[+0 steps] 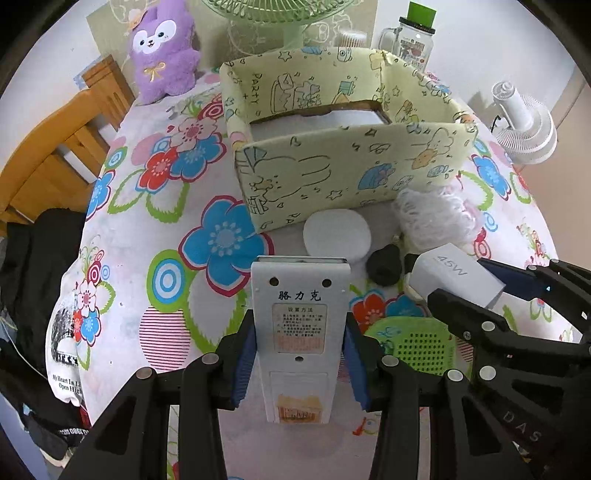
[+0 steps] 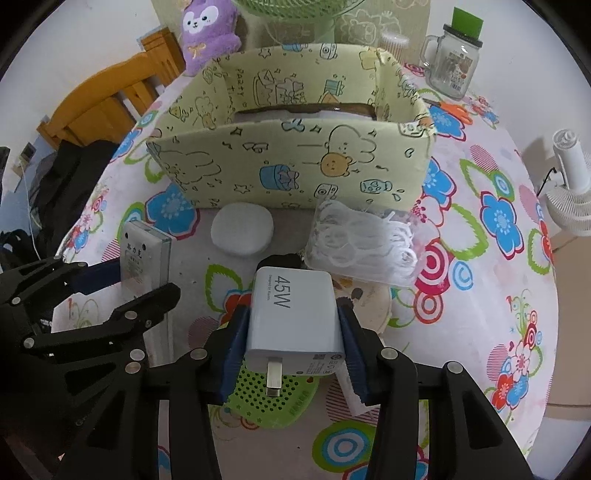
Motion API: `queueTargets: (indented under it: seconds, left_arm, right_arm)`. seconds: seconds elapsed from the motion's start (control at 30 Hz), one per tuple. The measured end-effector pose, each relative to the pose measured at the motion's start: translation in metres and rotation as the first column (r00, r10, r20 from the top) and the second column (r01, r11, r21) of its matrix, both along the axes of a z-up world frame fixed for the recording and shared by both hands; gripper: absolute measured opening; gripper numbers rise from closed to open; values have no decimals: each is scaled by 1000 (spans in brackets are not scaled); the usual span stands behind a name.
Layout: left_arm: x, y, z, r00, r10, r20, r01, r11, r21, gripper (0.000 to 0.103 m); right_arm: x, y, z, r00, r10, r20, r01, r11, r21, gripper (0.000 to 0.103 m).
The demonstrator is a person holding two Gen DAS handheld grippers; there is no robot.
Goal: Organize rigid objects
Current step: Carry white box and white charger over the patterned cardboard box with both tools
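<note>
Box point(image 1: 332, 162) sits just ahead. Left gripper point(image 1: 299, 354) pinches the grey remote point(image 1: 300, 325) – right gripper point(image 2: 293, 332) pinches the white charger point(image 2: 295, 314). Best to keep both squeezed, lift over the wall – then let go inside.

Box point(image 2: 295, 162) behind round pad point(image 2: 242, 229) and floss-pick bag point(image 2: 364, 243), plush toy point(image 2: 210, 33) behind box.

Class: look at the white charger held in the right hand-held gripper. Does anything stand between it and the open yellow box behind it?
The right hand-held gripper holds the charger above the table. Only the box's near wall must be cleared; the round pad and clear bag lie low before it.
</note>
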State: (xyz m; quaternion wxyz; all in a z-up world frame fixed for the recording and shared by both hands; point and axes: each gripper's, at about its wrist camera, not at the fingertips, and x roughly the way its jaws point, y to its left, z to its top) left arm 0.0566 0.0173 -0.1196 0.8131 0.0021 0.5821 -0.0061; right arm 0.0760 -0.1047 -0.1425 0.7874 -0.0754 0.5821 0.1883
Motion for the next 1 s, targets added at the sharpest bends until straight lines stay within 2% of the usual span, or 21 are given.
queueTargets:
  seconds: [1.0]
  left_arm:
    - [10, -19, 77, 991, 24, 128, -27, 999, 19, 45]
  right_arm:
    - [4, -23, 83, 989, -55, 136, 47, 997, 59, 51]
